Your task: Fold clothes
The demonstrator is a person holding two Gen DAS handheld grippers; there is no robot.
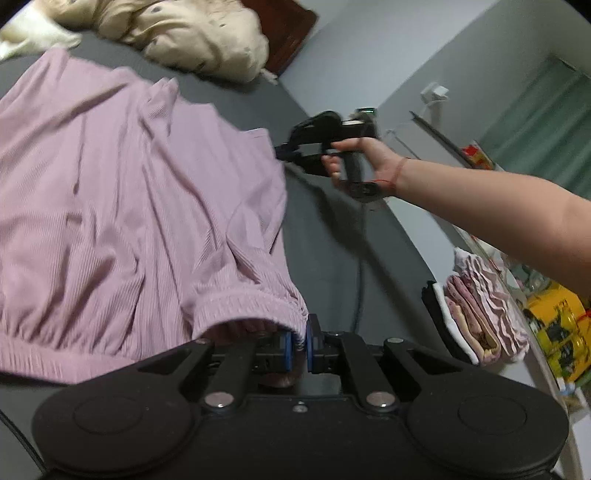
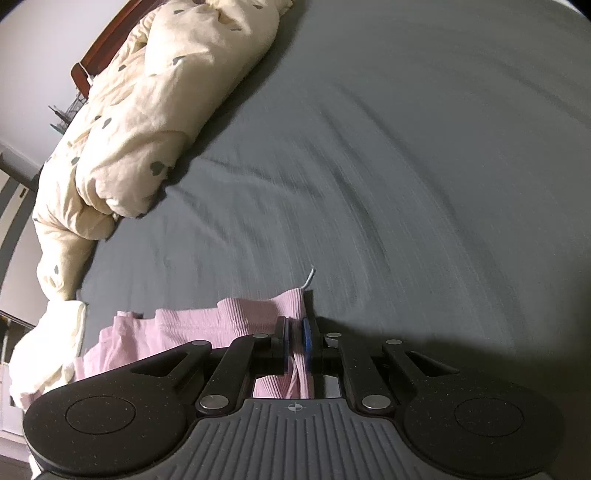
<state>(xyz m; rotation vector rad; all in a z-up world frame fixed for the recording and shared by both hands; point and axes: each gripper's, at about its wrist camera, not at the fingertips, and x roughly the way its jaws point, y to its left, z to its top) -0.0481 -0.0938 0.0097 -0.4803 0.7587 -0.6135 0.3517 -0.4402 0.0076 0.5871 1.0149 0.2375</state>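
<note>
A pink ribbed garment (image 1: 122, 192) with an elastic waistband lies spread on the dark grey bed sheet (image 1: 332, 258). My left gripper (image 1: 300, 343) is shut on the waistband corner at the near edge. My right gripper (image 2: 295, 343) is shut on the far corner of the pink garment (image 2: 207, 325), which bunches to its left. In the left wrist view the right gripper (image 1: 280, 153), held by a bare hand, sits at the garment's far right edge.
A cream duvet with dark hearts (image 2: 147, 122) is bunched along the head of the bed, also in the left wrist view (image 1: 192, 33). A stack of folded clothes (image 1: 476, 314) lies at the bed's right edge. A yellow object (image 1: 557, 332) stands beyond it.
</note>
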